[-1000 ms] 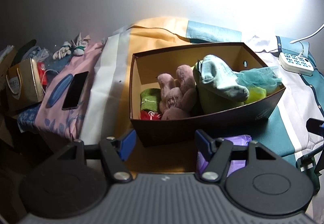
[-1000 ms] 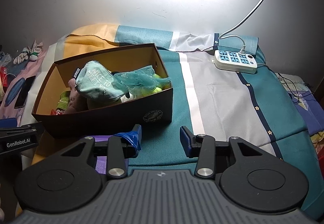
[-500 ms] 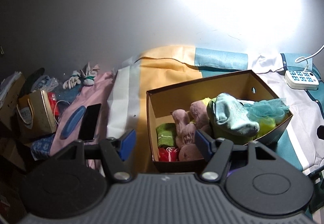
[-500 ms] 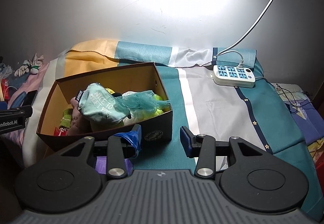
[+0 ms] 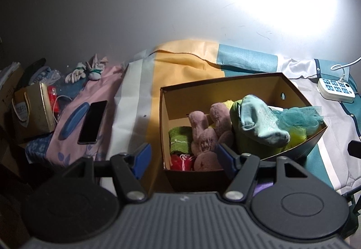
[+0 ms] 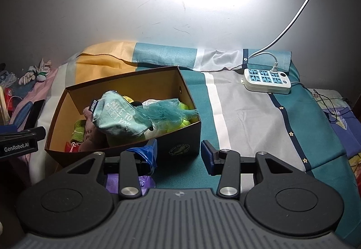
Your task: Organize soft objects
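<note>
A dark cardboard box [image 5: 293, 91] [image 6: 185, 147] with a tan inside sits on the striped bedspread. It holds a pink plush bunny [image 5: 203, 134], a green knit piece [image 5: 179, 140], a red item [image 5: 181, 162], a pale teal sock [image 5: 259, 122] [image 6: 119, 116], teal mesh [image 6: 164, 109] and yellow-green fabric [image 5: 297, 136]. My left gripper [image 5: 182, 156] hovers open over the box's near left corner, nothing between its fingers. My right gripper [image 6: 178, 152] is open and empty in front of the box's near right corner. A purple soft item [image 6: 137, 182] lies under it.
A white power strip [image 6: 266, 81] with its cord lies at the back right. Left of the box lie a phone [image 5: 92, 121], a gold gift bag [image 5: 33, 111] and white gloves [image 5: 86, 69]. The wall stands close behind. The bed edge drops off at the left.
The left gripper has drawn back and up from the box, so the box sits lower and smaller in its view. The right gripper has barely moved.
</note>
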{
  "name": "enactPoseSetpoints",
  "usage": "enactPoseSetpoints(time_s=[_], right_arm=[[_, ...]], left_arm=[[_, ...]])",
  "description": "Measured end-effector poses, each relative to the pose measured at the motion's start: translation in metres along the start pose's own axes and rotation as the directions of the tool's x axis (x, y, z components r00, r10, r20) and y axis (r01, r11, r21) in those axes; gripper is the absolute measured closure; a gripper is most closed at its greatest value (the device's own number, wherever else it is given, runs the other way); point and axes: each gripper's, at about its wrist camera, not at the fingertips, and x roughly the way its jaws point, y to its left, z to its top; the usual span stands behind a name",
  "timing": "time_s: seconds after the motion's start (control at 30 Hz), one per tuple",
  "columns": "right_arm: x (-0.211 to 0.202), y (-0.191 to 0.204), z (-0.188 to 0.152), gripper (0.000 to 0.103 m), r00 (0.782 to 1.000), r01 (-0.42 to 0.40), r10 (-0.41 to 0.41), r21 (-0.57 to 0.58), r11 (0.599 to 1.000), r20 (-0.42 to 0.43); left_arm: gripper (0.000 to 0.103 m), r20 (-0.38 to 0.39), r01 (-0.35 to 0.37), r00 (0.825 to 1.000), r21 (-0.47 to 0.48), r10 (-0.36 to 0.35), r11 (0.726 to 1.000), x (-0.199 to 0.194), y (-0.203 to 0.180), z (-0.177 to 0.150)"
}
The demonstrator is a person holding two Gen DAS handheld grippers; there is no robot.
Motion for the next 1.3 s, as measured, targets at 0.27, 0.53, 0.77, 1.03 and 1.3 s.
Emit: enactPoseSetpoints(time_s=[0.27, 0.53, 0.77, 1.03, 1.3], right_arm=[[0.009, -0.001, 0.000, 0.076, 1.000, -0.001, 0.001, 0.004, 1.000, -0.010], [0.019, -0.006, -0.001, 0.076, 1.000, 0.005, -0.004, 0.024, 1.000, -0.027], [0.025, -0.008, -0.002, 0.076, 0.999, 0.011, -0.010, 0.031, 0.999, -0.045], [0.028, -0.008, -0.003, 0.076, 0.999, 0.003, -0.002, 0.029, 1.000, -0.051], [0.028, -0.008, -0.004, 0.076, 0.999, -0.004, 0.005, 0.028, 1.000, -0.051]], left_arm=[[0.035, -0.034, 0.020, 0.999, -0.009, -0.021, 1.000, 0.011, -0.002, -0.002], [0.035, -0.060, 0.039, 0.997, 0.004, -0.038, 0.999, 0.022, -0.011, -0.003], [0.035, -0.080, 0.037, 0.996, -0.001, -0.037, 0.999, 0.028, -0.011, -0.005], [0.035, -0.097, 0.031, 0.995, -0.005, -0.031, 1.000, 0.032, -0.011, -0.007], [0.035, -0.115, 0.030, 0.993, -0.010, -0.031, 1.000, 0.034, -0.012, -0.009]])
